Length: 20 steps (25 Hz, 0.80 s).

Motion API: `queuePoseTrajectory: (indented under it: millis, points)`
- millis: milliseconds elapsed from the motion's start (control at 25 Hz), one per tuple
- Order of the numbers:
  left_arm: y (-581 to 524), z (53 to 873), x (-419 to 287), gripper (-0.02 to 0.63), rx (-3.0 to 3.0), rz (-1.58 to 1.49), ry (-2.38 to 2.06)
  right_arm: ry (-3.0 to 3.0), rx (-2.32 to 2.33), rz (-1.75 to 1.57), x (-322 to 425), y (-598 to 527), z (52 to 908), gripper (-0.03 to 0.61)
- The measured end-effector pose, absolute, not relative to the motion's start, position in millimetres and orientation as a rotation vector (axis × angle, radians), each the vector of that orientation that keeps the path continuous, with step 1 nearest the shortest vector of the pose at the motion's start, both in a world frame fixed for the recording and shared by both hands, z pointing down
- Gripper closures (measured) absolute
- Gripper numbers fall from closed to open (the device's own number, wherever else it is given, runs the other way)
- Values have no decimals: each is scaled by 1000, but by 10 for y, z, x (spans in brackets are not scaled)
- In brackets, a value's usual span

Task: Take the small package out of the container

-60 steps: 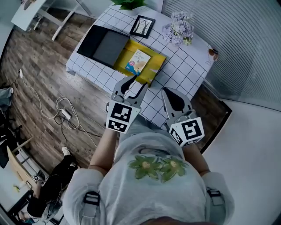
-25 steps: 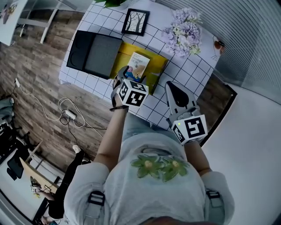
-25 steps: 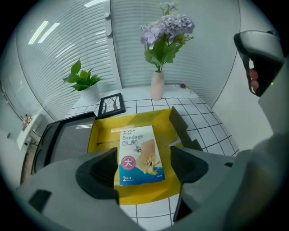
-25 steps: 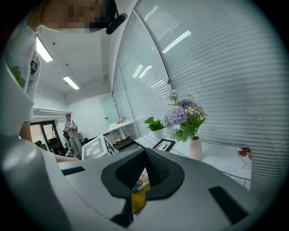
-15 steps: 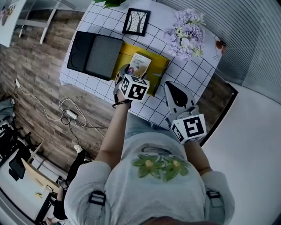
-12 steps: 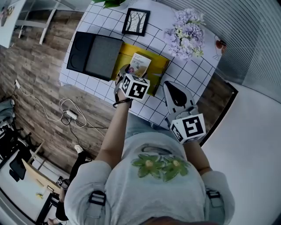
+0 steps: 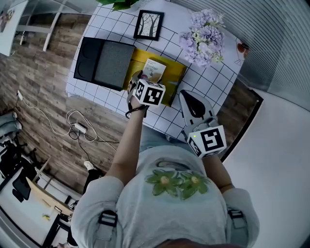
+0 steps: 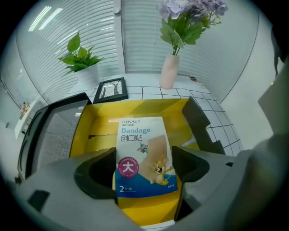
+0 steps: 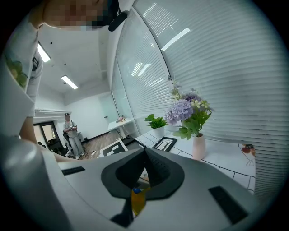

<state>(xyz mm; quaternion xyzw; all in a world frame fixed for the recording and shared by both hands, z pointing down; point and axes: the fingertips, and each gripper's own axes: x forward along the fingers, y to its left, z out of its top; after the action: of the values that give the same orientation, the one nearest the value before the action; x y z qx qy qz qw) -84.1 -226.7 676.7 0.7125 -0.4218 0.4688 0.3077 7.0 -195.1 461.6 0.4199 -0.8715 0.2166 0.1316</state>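
Observation:
The small package [image 8: 143,149], a white and blue bandage pack, lies flat in the open yellow container [image 8: 90,131]. In the head view the package [image 7: 154,69] shows in the yellow container [image 7: 175,72] at mid-table. My left gripper [image 8: 144,155] hangs over the box, open, with one jaw on each side of the package's near end. I cannot tell whether the jaws touch it. From the head view, the left gripper [image 7: 137,78] sits at the box's near edge under its marker cube. My right gripper [image 7: 184,95] hovers at the table's front, shut and empty; the right gripper [image 9: 145,152] shows its jaws meeting.
A black tray [image 7: 104,60] lies left of the container. Behind stand a picture frame [image 7: 148,24], a vase of purple flowers [image 7: 202,33] and a green plant [image 7: 118,3]. Cables [image 7: 75,127] lie on the wooden floor to the left. Window blinds [image 8: 135,36] back the table.
My left gripper has moved forward from the table's front edge to over the yellow container, its jaws now astride the package. The right gripper has stayed near the front edge.

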Motion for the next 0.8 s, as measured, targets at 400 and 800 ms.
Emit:
queuePoseTrajectory:
  millis: [400, 800]
  points:
    - [-2273, 6807, -843, 241, 1893, 1198, -1098, -2535, 1215, 629, 31, -1955, 4611, 574]
    - [-2273, 6800, -863, 241, 1903, 1177, -1116, -2553, 1215, 596, 34, -1927, 4526, 574]
